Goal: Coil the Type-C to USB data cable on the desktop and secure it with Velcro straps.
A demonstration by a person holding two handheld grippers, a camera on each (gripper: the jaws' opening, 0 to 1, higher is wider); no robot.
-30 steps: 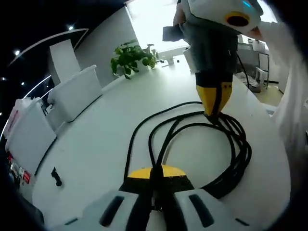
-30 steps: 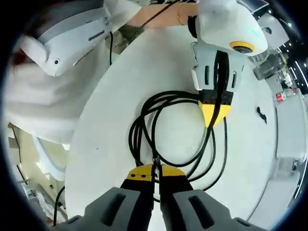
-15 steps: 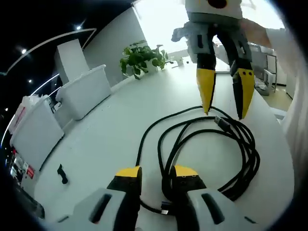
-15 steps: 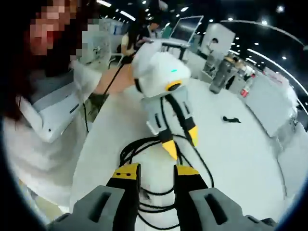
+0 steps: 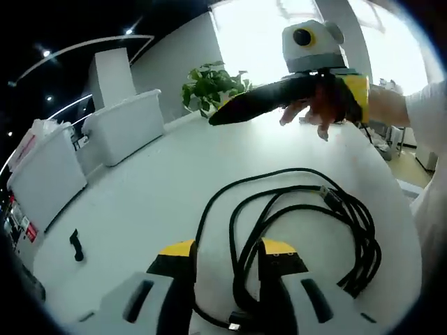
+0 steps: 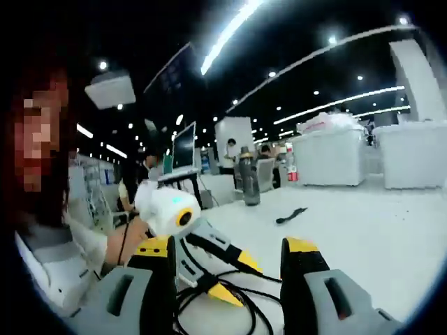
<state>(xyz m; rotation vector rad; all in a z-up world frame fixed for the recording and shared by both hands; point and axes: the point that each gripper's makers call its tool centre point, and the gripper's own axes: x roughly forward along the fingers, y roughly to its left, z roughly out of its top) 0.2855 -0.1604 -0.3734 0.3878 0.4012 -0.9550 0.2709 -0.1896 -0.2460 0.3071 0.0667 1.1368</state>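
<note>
The black data cable (image 5: 349,230) lies in a loose coil on the white desktop (image 5: 154,181). My left gripper (image 5: 227,248) is open, low over the near side of the coil, and cable strands run between its jaws without being clamped. My right gripper (image 5: 220,117), held by a hand, hovers sideways above the far side of the table. In the right gripper view my right gripper (image 6: 229,246) is open and holds nothing. Below it are the left gripper (image 6: 237,279) and part of the cable (image 6: 241,307). A small black Velcro strap (image 5: 75,246) (image 6: 290,215) lies apart from the coil.
White storage bins (image 5: 122,125) line the table's far left edge, next to a potted plant (image 5: 209,87). A dark bottle (image 6: 249,185) stands on the table beyond the strap. The person's sleeve (image 5: 429,118) is at the right, and a monitor (image 6: 184,148) is behind.
Both grippers were shut on the cable a second ago and have opened, leaving the coil on the table. The right gripper has risen well above the table and tipped level.
</note>
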